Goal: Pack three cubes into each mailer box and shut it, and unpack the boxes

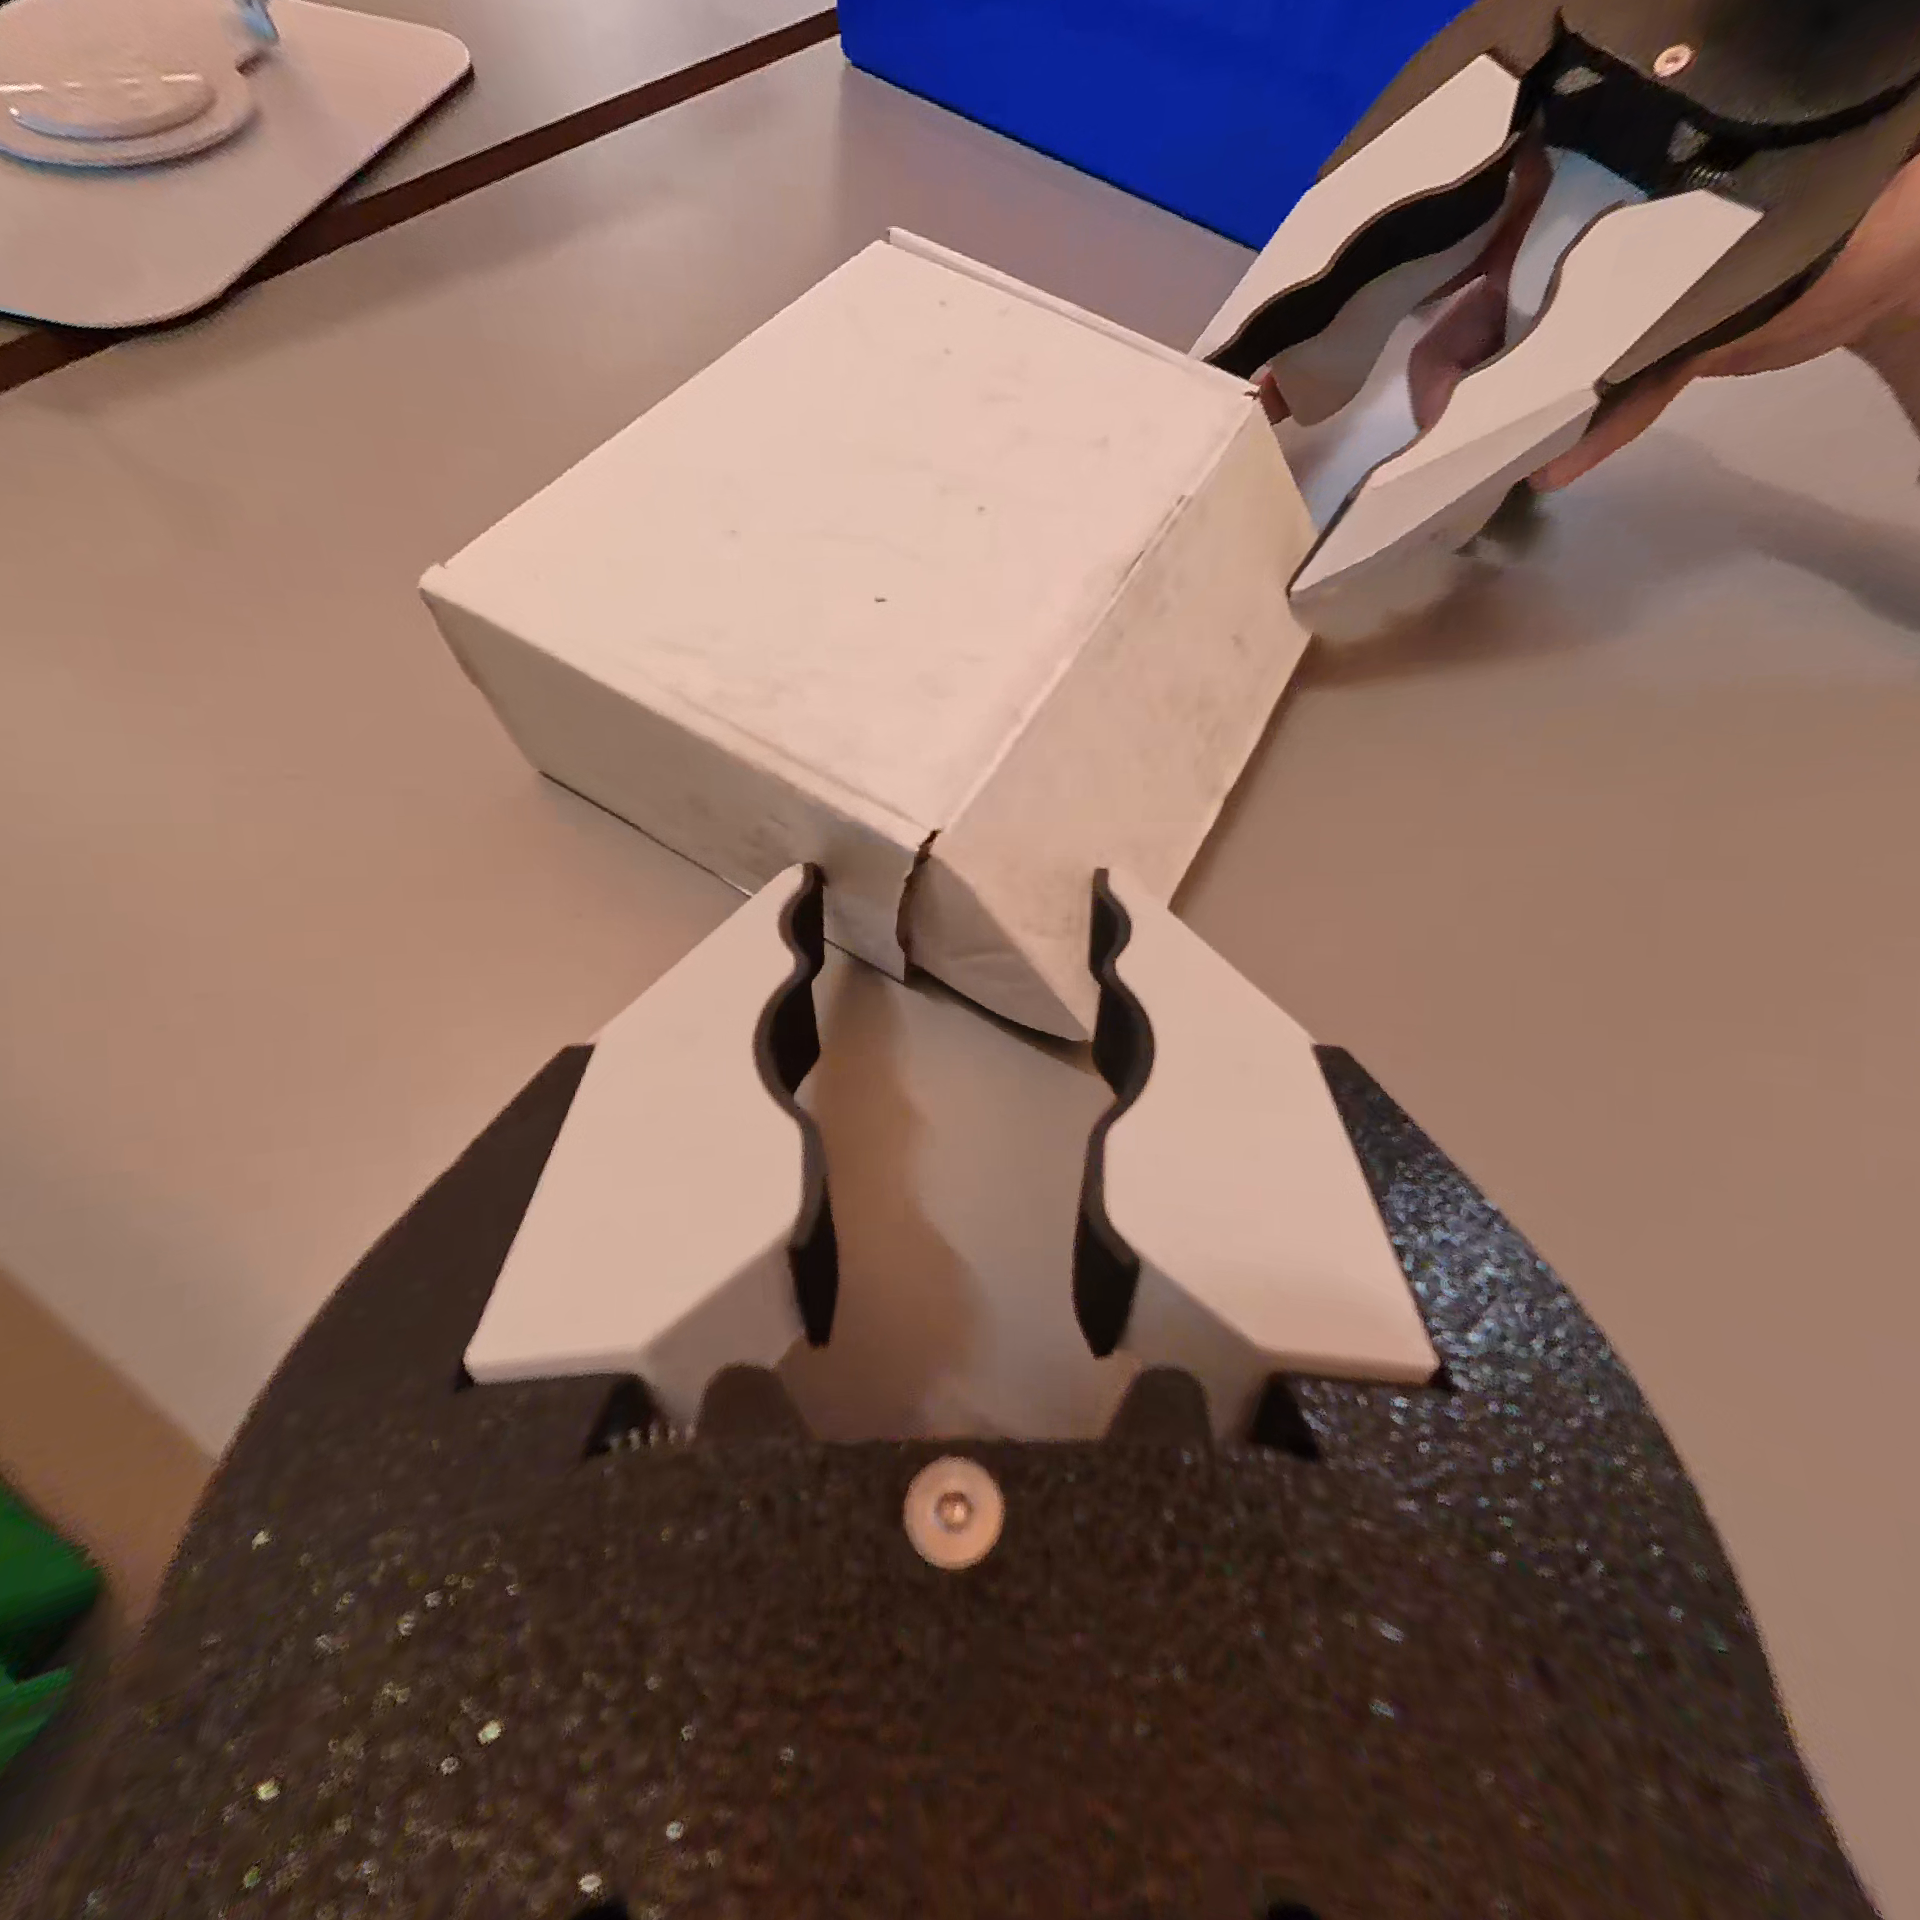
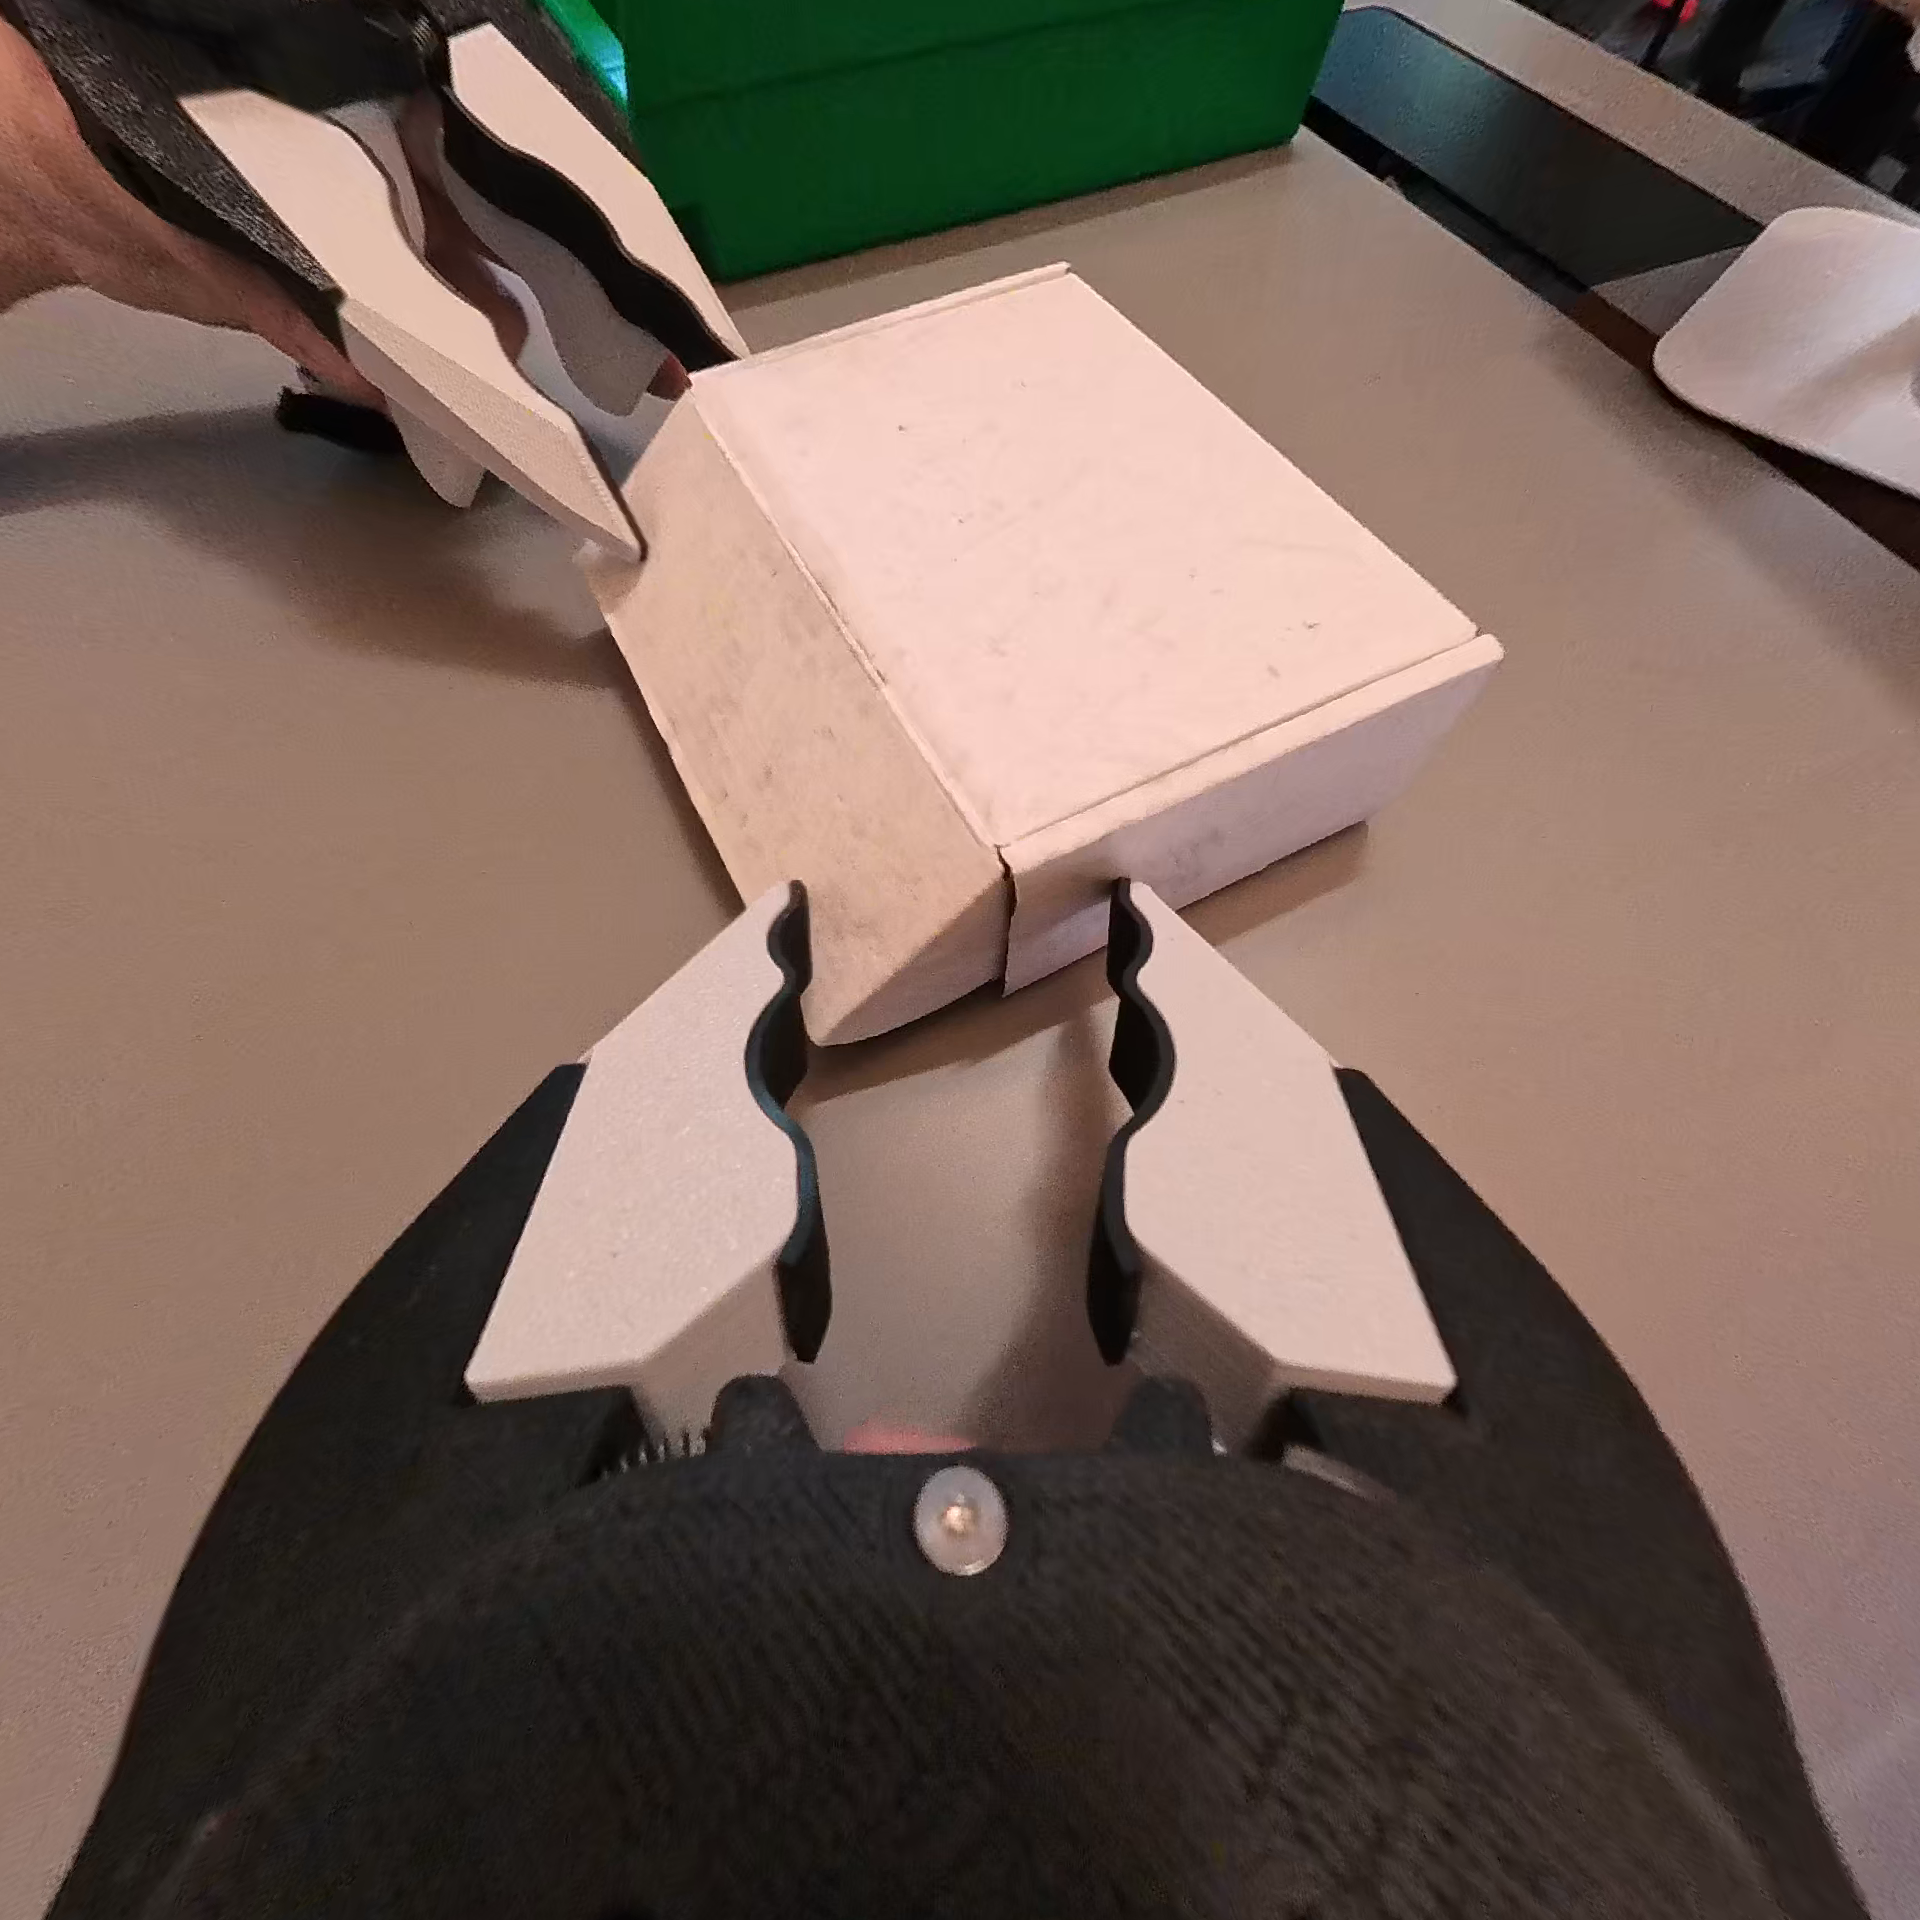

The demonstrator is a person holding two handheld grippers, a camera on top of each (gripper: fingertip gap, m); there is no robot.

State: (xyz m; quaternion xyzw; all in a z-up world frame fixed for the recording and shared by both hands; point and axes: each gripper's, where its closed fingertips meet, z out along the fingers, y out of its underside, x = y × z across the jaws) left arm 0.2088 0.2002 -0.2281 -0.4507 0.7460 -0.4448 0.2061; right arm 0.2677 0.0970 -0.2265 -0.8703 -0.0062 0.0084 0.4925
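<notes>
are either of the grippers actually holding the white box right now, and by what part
Neither holds it. The left gripper and right gripper stand open at opposite corners of the closed mailer box.

No text, label, brand, number or sign can be read in either view. The closed white mailer box [image 1: 873, 540] bears only scuffs and small dark specks on its lid and front flap, with no printing.

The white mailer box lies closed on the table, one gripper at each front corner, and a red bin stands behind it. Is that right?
Only the colour is wrong: in the right wrist view the bin behind the closed mailer box is green, not red.
</notes>
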